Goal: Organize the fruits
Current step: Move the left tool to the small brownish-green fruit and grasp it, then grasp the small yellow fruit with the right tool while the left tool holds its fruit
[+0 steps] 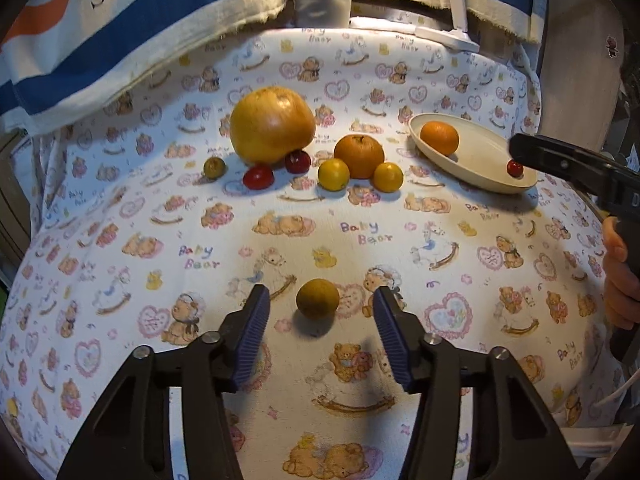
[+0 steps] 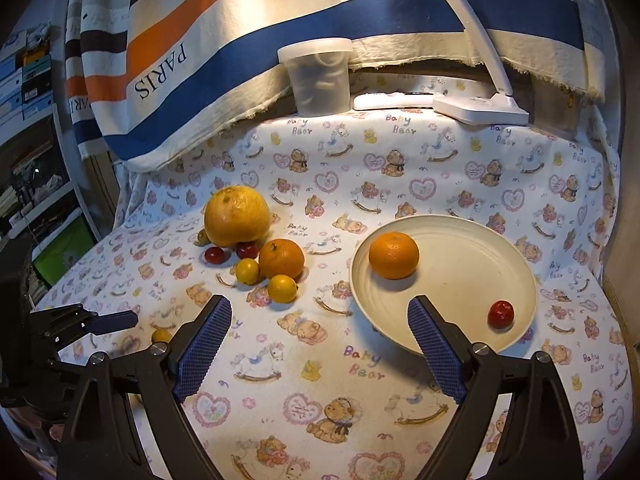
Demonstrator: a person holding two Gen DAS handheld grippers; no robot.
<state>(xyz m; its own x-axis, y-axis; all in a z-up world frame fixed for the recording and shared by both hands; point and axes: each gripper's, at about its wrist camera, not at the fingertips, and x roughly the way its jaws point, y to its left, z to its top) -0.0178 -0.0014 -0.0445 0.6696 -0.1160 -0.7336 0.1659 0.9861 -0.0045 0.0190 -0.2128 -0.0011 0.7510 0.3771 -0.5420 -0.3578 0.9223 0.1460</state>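
My left gripper [image 1: 321,290] hangs low over the bear-print cloth, its blue pads on either side of a small olive-brown fruit [image 1: 317,298] with a gap on both sides. Farther back lie a big yellow citrus [image 1: 272,124], an orange [image 1: 359,156], two small yellow fruits [image 1: 333,174], two red ones [image 1: 258,177] and another olive one [image 1: 214,167]. The cream plate [image 2: 460,240] at the right holds an orange [image 2: 393,255] and a small red fruit [image 2: 500,314]. My right gripper [image 2: 320,300] stands open and empty before the plate's near rim.
A translucent lidded tub [image 2: 320,76], a white desk lamp [image 2: 480,108] and a flat white device [image 2: 392,100] stand along the back under a striped cloth [image 2: 240,40]. Shelves with boxes [image 2: 32,80] are off the table's left edge. A hand [image 1: 620,280] grips the right tool.
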